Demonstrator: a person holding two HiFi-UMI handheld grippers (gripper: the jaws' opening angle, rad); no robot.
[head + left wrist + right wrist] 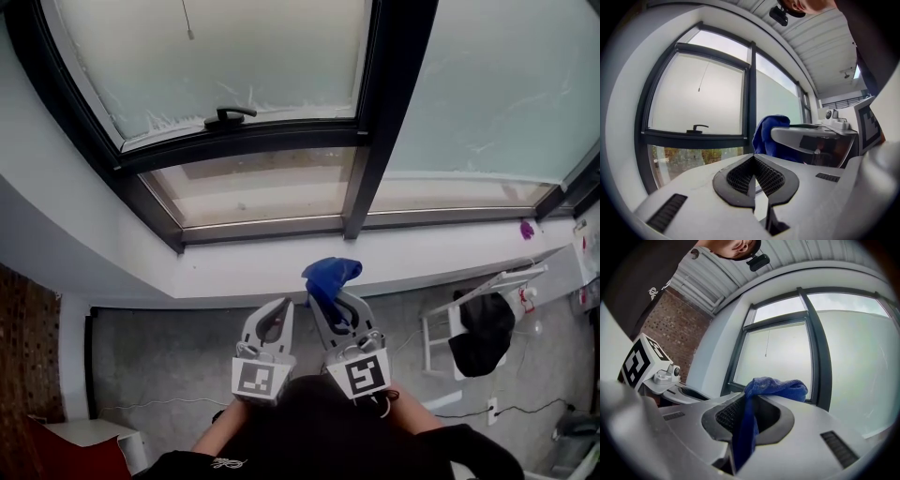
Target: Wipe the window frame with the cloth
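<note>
A blue cloth (331, 275) is bunched at the tip of my right gripper (330, 298), which is shut on it; the cloth (776, 389) hangs down between the jaws in the right gripper view. My left gripper (278, 312) is beside it, shut and holding nothing, its pads (754, 176) meeting. Both grippers sit just below the white sill (234, 272), apart from the dark window frame (262, 228). The frame (693, 138) carries a black handle (230, 115). From the left gripper view the cloth (768, 133) shows at the right.
A dark vertical mullion (375, 141) splits the frosted panes. To the right on the floor stand a white rack (469, 309) with a black garment (486, 330) on it. A white wall (56, 216) runs on the left, and cables lie on the grey floor (159, 356).
</note>
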